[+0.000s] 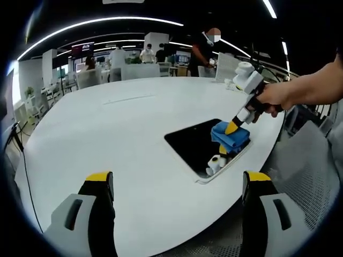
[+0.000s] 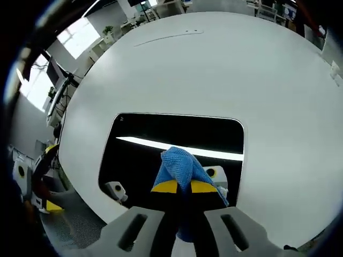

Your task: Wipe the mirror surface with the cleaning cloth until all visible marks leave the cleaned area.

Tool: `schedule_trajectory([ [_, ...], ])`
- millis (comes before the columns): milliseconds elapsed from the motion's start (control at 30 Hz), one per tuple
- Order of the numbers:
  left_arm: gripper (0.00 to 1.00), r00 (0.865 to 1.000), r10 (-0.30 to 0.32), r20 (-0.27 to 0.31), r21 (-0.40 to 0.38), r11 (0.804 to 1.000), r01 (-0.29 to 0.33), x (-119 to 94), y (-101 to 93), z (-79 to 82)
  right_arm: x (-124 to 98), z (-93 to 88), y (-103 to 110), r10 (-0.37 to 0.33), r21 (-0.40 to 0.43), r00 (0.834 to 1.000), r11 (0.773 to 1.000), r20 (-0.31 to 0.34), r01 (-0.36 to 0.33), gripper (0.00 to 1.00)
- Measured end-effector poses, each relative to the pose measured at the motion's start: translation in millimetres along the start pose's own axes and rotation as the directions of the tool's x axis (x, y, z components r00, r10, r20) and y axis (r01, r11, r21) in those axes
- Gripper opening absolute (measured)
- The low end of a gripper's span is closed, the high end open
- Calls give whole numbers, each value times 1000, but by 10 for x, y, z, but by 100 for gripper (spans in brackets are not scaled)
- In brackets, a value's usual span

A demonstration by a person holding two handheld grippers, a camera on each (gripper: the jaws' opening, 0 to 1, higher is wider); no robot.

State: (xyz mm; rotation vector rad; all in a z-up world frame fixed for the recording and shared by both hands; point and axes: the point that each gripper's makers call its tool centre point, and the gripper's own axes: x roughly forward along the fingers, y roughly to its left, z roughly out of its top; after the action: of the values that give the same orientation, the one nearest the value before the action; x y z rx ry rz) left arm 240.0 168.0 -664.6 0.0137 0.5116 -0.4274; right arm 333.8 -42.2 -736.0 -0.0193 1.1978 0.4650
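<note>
**Cloth pinched in your right tool, down on the mirror**

Your right tool has its jaws closed on the blue cleaning cloth, which sits bunched on the dark mirror lying flat near the edge of the white bench. Your left tool hangs wide apart, holding nothing, back from the mirror. The cloth looks soft and limp, so it will likely fold and drag rather than push; grip it by the gathered middle, as now. The mirror is probably rigid, slick and breakable, and light enough to slide, so press evenly.
</note>
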Motion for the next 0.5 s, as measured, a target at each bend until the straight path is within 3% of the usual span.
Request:
schedule_trajectory([
  [200, 99, 1000, -7, -3, -3, 1000, 7, -1, -9, -9, -5, -68, 20, -9, -23, 1000, 1000, 10, 9, 0],
  [333, 99, 1000, -7, -4, -1, 1000, 7, -3, -9, -10, -38, -129, 34, -9, -7, 1000, 1000, 14, 9, 0],
  [400, 99, 1000, -4, -2, -2, 1000, 4, -5, -3, -10, -62, -158, 46, -20, 66, 1000, 998, 14, 19, 0],
  [500, 99, 1000, -2, -1, 0, 1000, 2, -6, 4, -7, -60, -177, 57, -13, 38, 1000, 999, 15, 13, 0],
])
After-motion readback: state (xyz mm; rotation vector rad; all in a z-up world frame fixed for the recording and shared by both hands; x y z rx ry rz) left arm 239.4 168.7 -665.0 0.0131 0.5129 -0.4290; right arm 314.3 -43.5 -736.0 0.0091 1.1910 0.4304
